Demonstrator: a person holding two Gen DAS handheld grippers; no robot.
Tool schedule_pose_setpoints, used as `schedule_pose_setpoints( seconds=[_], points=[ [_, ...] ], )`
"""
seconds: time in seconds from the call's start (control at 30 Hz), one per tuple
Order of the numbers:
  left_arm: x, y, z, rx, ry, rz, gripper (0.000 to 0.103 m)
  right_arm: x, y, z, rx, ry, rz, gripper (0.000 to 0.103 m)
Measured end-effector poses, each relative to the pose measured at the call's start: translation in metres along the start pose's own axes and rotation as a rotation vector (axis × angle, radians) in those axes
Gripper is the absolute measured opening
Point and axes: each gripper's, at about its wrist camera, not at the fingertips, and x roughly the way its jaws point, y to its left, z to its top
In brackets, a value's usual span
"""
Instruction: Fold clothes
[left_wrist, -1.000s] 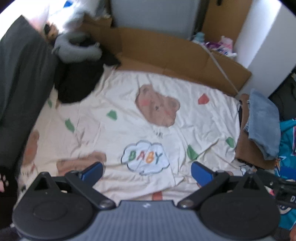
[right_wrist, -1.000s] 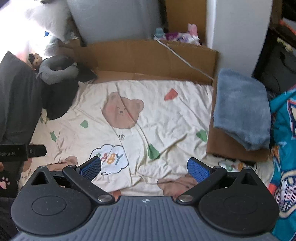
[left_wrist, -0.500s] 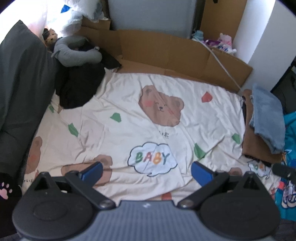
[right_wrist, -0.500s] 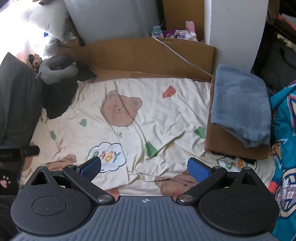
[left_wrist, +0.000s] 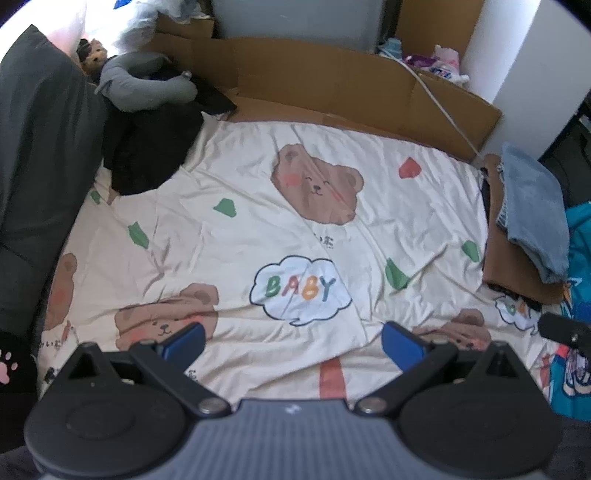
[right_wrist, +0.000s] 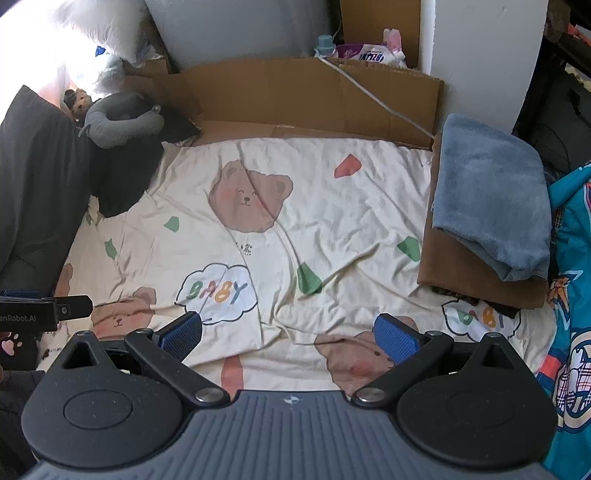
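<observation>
Where cardboard (right_wrist: 303, 92) borders, bear-print sheet (right_wrist: 332, 221), rumpled

Left tool (left_wrist: 291, 341) and right tool (right_wrist: 288, 334) both hover side by side with blue pads spread wide, gripping nothing

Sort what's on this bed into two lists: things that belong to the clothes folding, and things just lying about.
Job:
- folded blue garment
- brown garment beneath it
- black clothes heap
- left gripper, open
- right gripper, open

Lying about:
- grey neck pillow
- cardboard
- bear-print sheet
- white cable
</observation>
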Motion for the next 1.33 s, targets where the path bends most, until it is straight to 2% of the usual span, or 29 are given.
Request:
schedule_pose_setpoints(
  seconds=[1.33],
  points=[
    [0.005,-0.004,0.004,-0.042,0.026,0.006,0.102,0.005,0.013,0.001,-0.029,0.019,0.020,0.102]
  ],
)
